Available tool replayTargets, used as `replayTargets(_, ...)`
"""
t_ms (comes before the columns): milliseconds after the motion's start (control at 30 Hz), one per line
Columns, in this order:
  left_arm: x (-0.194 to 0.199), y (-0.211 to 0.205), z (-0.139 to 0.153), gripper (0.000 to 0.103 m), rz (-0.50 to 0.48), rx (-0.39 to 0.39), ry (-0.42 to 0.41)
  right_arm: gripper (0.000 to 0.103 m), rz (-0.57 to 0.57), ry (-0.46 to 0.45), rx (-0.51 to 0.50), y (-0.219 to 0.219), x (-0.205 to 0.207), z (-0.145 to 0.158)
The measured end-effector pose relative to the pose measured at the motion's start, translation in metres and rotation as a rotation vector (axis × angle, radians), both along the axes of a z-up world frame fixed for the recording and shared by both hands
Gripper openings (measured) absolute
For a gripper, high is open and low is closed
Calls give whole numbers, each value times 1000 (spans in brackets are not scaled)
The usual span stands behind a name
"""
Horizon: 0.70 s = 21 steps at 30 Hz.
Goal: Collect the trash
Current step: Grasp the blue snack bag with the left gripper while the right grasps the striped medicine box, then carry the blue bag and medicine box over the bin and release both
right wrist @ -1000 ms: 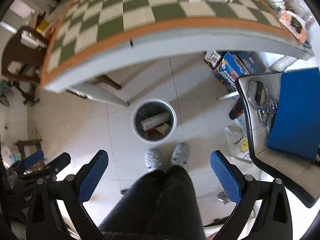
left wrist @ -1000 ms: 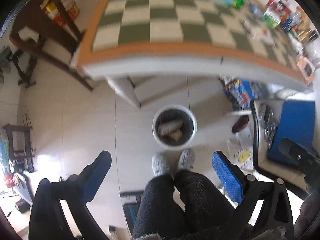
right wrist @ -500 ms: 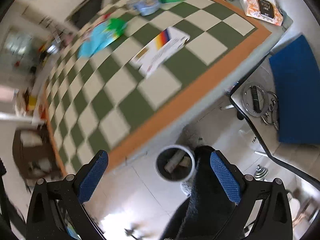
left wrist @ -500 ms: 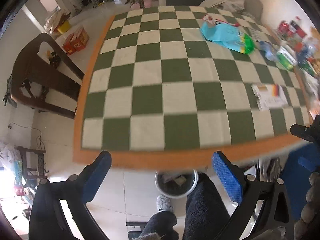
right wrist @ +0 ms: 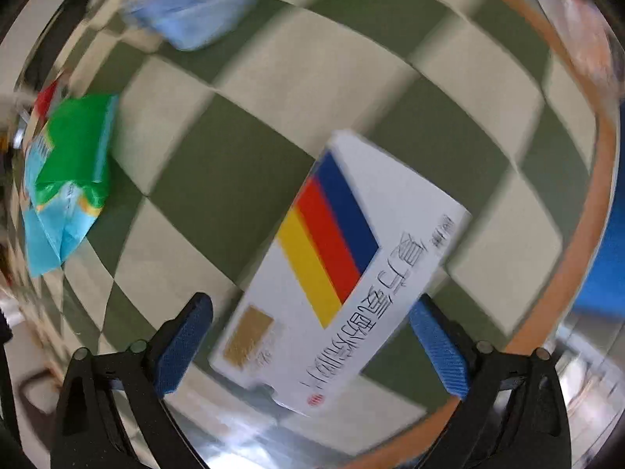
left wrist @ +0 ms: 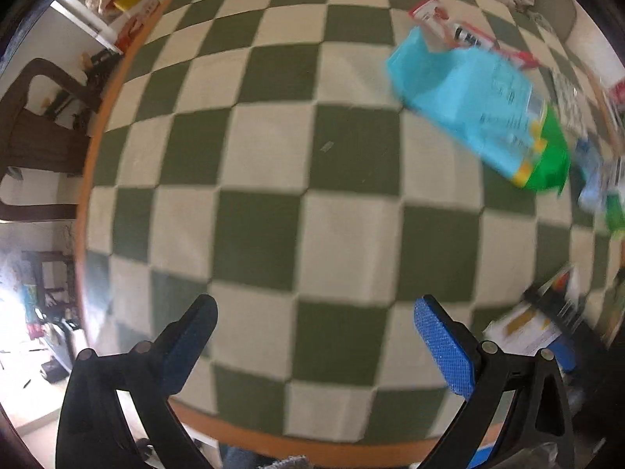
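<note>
A white box (right wrist: pixel 343 269) with blue, red and yellow stripes lies flat on the green-and-white checkered table (right wrist: pixel 218 179). My right gripper (right wrist: pixel 312 348) is open, its jaws standing on either side of the box's near end, not closed on it. The box also shows in the left wrist view (left wrist: pixel 527 324) at the right edge. A blue-and-green plastic bag (left wrist: pixel 480 105) lies far right in the left wrist view and at the left in the right wrist view (right wrist: pixel 66 187). My left gripper (left wrist: pixel 316 348) is open and empty above bare table.
A red-and-white packet (left wrist: pixel 461 31) lies beyond the bag. A crumpled light-blue wrapper (right wrist: pixel 191 11) lies at the far side. The table's orange edge (right wrist: pixel 578 211) runs along the right. A dark wooden chair (left wrist: pixel 43 133) stands left of the table.
Both grippers have risen from over the floor bin to over the table top. The right gripper has closed in on the striped white box. Both stay open.
</note>
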<state>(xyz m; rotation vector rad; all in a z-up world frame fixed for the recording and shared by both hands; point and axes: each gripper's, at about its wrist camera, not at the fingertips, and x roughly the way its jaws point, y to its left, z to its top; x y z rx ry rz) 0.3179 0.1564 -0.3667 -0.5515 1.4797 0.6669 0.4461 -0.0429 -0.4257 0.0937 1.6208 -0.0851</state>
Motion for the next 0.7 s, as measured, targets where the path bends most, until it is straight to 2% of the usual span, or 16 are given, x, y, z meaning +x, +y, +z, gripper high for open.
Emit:
replayTargets(33,14,2,1,103,9,-25,-21,85,76,-26,-29,10,2,1)
replayTargets(133,45,8,5,102,43,-97,-89,85,231,-65,-30,18,10,1)
replayTargets(200,64,11,4,102,75,-167,-139,85,256,-72,-30,8,20,3)
replayTargets(333,97,14,-8,100,199,-368,-253,85,243,-88,-35,-18,47,10)
replayTargets(433,118,10,-23,84,290,-451,-287,85,207,-101,-34,-27,65,12)
replayTargets(467,122,9,-28,73,302,-458,-283,85,198,-102,-37,-26,69,10)
replayTargets(500,127,8,-33,55,312,-464,-280,85,193,-103,-41,-26,72,9)
replayTargets(533,130,8,-38,43,312,-462,-272,85,190,-101,-45,-24,77,6)
replayTargets(567,131,5,-41,26,290,-463,-270,84,187,-94,-46,-23,81,2)
replayTargets(600,132,4,-41,18,270,-458,-277,84,186,-87,-45,-21,83,0)
replayTargets(633,131,2,-37,12,223,-433,-275,84,188,-81,-44,-20,86,-3)
replayTargets(700,131,0,-24,9,69,-359,-260,84,205,-78,-37,-17,92,-6)
